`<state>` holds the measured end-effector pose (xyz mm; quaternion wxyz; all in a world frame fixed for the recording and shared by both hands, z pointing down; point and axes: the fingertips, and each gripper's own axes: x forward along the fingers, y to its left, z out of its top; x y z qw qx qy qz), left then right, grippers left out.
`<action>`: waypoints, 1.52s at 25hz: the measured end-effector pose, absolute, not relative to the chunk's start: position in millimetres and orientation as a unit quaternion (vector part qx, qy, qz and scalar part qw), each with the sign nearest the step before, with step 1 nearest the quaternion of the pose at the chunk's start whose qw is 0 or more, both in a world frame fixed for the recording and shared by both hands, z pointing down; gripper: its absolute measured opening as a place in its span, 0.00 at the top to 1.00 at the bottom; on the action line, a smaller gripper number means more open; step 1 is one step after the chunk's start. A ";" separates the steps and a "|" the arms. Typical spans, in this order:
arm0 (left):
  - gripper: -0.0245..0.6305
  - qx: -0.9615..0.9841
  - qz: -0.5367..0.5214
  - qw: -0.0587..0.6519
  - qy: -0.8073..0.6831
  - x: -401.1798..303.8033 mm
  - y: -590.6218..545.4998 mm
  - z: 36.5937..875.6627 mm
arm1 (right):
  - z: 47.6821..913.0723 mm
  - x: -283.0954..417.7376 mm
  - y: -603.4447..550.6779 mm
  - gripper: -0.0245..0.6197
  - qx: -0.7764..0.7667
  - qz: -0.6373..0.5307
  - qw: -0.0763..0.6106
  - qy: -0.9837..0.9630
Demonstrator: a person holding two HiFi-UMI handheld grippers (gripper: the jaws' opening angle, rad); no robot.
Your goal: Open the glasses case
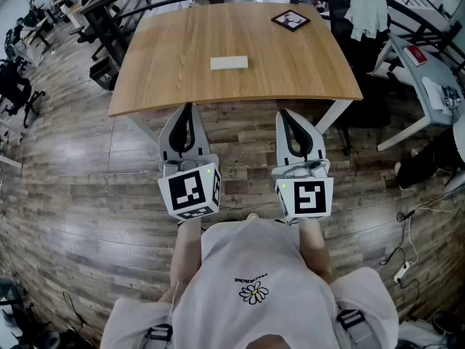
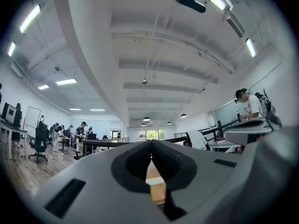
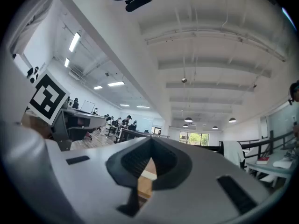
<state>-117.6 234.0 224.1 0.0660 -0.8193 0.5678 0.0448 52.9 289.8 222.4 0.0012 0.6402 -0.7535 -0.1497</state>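
Observation:
The glasses case (image 1: 229,63) is a flat white box lying closed near the middle of the wooden table (image 1: 182,86). Both grippers hover over the floor short of the table's near edge, apart from the case. My left gripper (image 1: 189,108) is shut with nothing in it, and my right gripper (image 1: 285,113) is shut and empty as well. In the left gripper view the closed jaws (image 2: 151,143) leave a small gap that shows the case (image 2: 154,181) on the tabletop. The right gripper view shows the same: shut jaws (image 3: 151,141) and a sliver of the case (image 3: 148,175).
A black-and-white marker card (image 1: 290,19) lies at the table's far right corner. A chair with a pale jacket (image 1: 367,6) stands right of the table, beside a white desk (image 1: 429,71). Office chairs (image 1: 18,89) stand at the left. Cables (image 1: 407,257) lie on the floor at right.

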 end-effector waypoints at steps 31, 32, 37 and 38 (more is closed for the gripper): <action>0.94 -0.821 0.049 0.032 0.567 -99.1 204.6 253.2 | 248.3 75.9 261.4 0.95 0.623 -0.127 0.002 -0.772; 0.94 -0.822 0.052 0.031 0.567 -98.0 197.4 254.0 | 249.4 75.3 255.1 0.95 0.621 -0.129 0.004 -0.773; 0.94 -0.822 0.052 0.024 0.566 -88.0 153.9 260.6 | 256.0 77.7 216.8 0.95 0.610 -0.135 0.016 -0.781; 0.94 -0.823 0.051 0.023 0.565 -86.9 143.3 261.6 | 257.2 78.2 205.9 0.95 0.608 -0.133 0.018 -0.782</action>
